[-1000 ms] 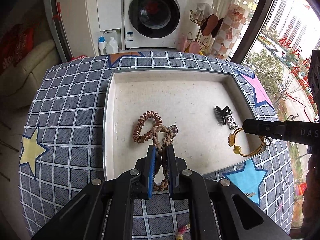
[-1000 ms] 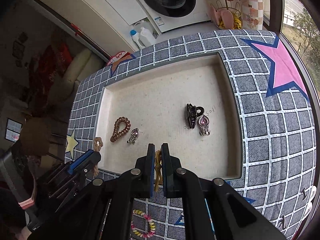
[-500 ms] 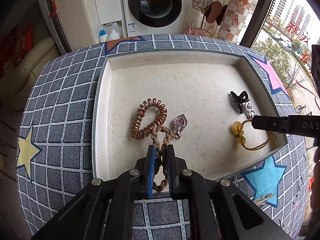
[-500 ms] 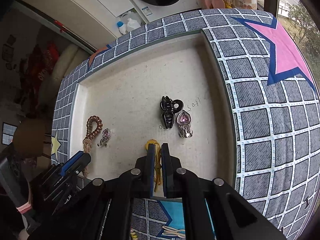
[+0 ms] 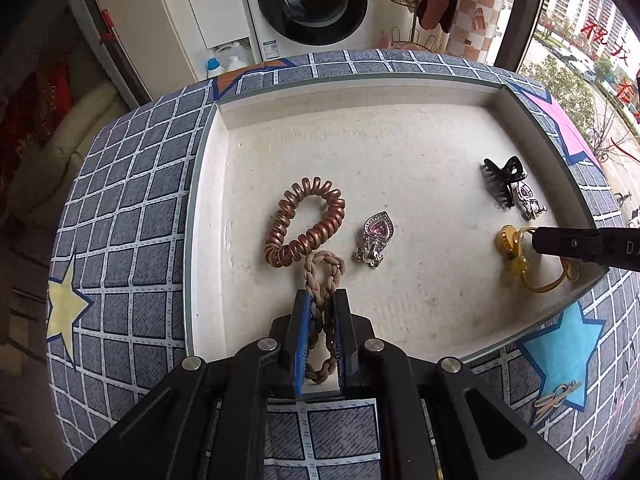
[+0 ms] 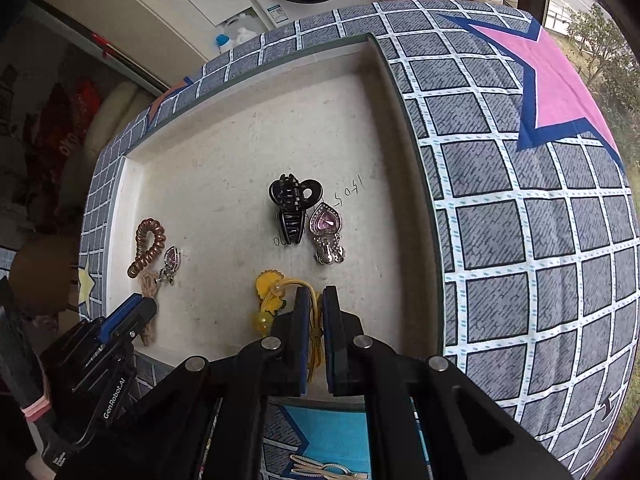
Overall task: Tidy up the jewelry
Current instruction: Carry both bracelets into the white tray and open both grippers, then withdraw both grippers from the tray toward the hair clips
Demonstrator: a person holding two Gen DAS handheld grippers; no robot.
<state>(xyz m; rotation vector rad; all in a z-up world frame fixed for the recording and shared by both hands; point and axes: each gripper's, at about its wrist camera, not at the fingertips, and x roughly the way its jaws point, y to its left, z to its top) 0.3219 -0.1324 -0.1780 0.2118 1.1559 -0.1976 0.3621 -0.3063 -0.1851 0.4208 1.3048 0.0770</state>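
Note:
A white tray [image 5: 208, 208] sits on the checked cloth. My left gripper [image 5: 320, 300] is shut on a beige braided hair tie [image 5: 322, 272], its free loop resting on the tray floor beside a copper spiral hair tie [image 5: 304, 220] and a heart earring [image 5: 376, 236]. My right gripper [image 6: 316, 296] is shut on a yellow hair tie [image 6: 276, 296] with flower and bead, low over the tray's near right part. A black claw clip [image 6: 292, 208] and a second heart earring [image 6: 326, 232] lie just beyond it.
The tray [image 6: 424, 184] has raised walls. A gold hair clip [image 6: 324, 470] lies on the blue star in front of the tray, also seen in the left view [image 5: 558, 398]. A washing machine [image 5: 312, 0] stands behind the table.
Both grippers have moved forward and down over the tray with their hair ties. The braided tie's loop and the yellow tie's flower now lie on the tray floor.

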